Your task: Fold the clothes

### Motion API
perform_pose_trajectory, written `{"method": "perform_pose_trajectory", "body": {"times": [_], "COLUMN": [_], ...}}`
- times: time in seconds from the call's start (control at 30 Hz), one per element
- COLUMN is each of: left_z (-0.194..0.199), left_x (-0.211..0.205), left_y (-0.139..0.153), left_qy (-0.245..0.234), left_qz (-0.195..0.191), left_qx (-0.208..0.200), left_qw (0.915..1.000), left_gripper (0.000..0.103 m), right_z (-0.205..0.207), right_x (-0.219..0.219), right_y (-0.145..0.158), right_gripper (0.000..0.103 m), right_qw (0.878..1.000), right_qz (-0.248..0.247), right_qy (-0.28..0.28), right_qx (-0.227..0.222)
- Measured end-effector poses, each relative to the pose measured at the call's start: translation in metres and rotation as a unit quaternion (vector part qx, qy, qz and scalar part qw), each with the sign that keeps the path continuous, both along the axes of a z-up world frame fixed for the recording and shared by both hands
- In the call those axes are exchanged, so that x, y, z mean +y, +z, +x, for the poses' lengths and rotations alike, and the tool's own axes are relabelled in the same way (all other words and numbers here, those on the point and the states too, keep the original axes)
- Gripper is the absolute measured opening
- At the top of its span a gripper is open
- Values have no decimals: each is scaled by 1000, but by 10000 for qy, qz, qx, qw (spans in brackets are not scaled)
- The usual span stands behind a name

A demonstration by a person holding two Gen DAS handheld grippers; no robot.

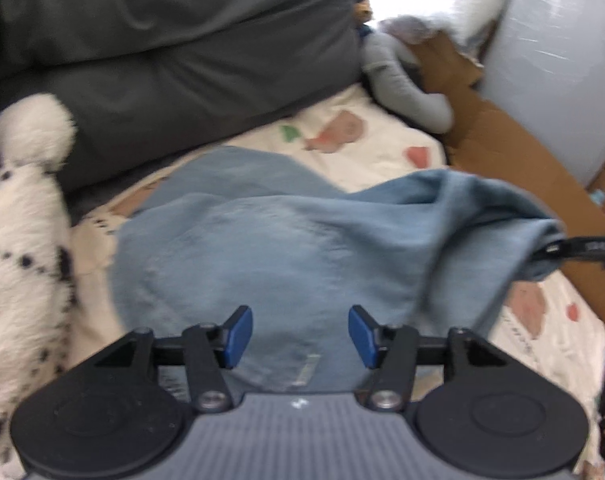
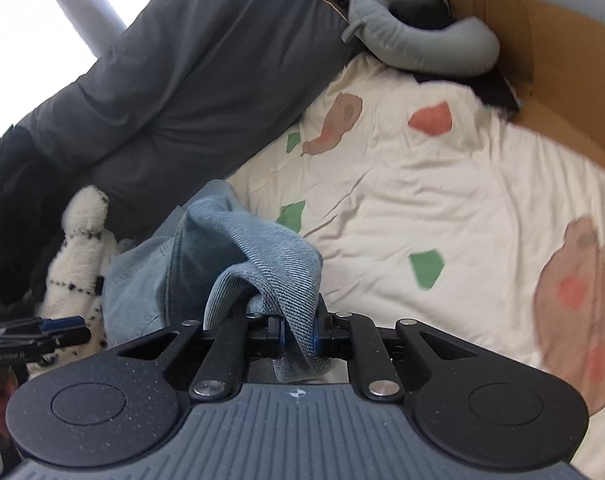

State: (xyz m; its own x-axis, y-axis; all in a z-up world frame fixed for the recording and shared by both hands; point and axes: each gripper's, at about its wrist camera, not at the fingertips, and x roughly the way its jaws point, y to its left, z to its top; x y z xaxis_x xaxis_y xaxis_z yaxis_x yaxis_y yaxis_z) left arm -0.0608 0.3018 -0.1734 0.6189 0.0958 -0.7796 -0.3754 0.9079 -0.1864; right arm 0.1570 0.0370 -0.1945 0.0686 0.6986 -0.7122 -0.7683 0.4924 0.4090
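Currently: Right Gripper Clamped on Blue Garment, Left Gripper Open

Right gripper point(image 2: 300, 340): the two blue pads are drawn together on a fold of the blue denim-like garment point(image 2: 238, 264). A short end of cloth hangs out below the pads, and the rest rises over the gripper and runs off to the left. In the left wrist view the same gripper point(image 1: 550, 249) enters from the right edge, with one end of the garment point(image 1: 286, 248) pinched in its tips and raised clear of the bed.

Left gripper point(image 1: 300, 336): jaws spread wide, with nothing between the pads. It hovers over the near part of the garment. Contact between pads and cloth cannot be confirmed. In the right wrist view it point(image 2: 68, 326) appears at the left edge, near the white fleece.

Garment position: the main body lies spread on the cream bed sheet point(image 2: 442, 208), which is printed with pink and green patches. The right-hand portion is lifted toward the right gripper.

Surroundings:
- A dark grey duvet point(image 1: 174, 56) is bunched on the far left side of the bed.
- A white fleece with black dots point(image 1: 18, 248) lies at the left, beside the garment.
- A grey curved pillow point(image 2: 426, 48) sits at the far end of the sheet.
- Brown cardboard point(image 1: 514, 152) stands along the right side.
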Motion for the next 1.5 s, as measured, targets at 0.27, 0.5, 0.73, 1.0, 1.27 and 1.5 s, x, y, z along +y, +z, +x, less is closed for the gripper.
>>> {"method": "perform_pose_trajectory", "body": {"times": [0.27, 0.5, 0.73, 1.0, 1.27, 1.5], "left_z": [-8, 1, 18, 54, 100, 130], "left_x": [41, 57, 62, 75, 90, 95], "left_y": [-11, -19, -19, -35, -61, -97], "left_qy": [493, 607, 578, 587, 612, 573], "left_qz": [328, 363, 355, 326, 449, 412], "left_qx": [261, 305, 231, 287, 551, 932], "left_qw": [9979, 9970, 9974, 9973, 9956, 9931], "left_gripper": [70, 72, 74, 75, 75, 75], "right_z": [14, 34, 63, 94, 105, 110], "right_x": [11, 26, 15, -18, -61, -111], "right_y": [53, 94, 104, 74, 23, 5], "right_gripper": [9, 9, 9, 10, 15, 16], "right_qw": [9983, 9950, 9921, 9878, 9774, 9730], "right_qz": [64, 89, -214, -926, -1804, -2133], "right_qy": [70, 143, 6, -11, 130, 79], "right_qx": [-570, -988, -1237, -1248, -1092, -875]}}
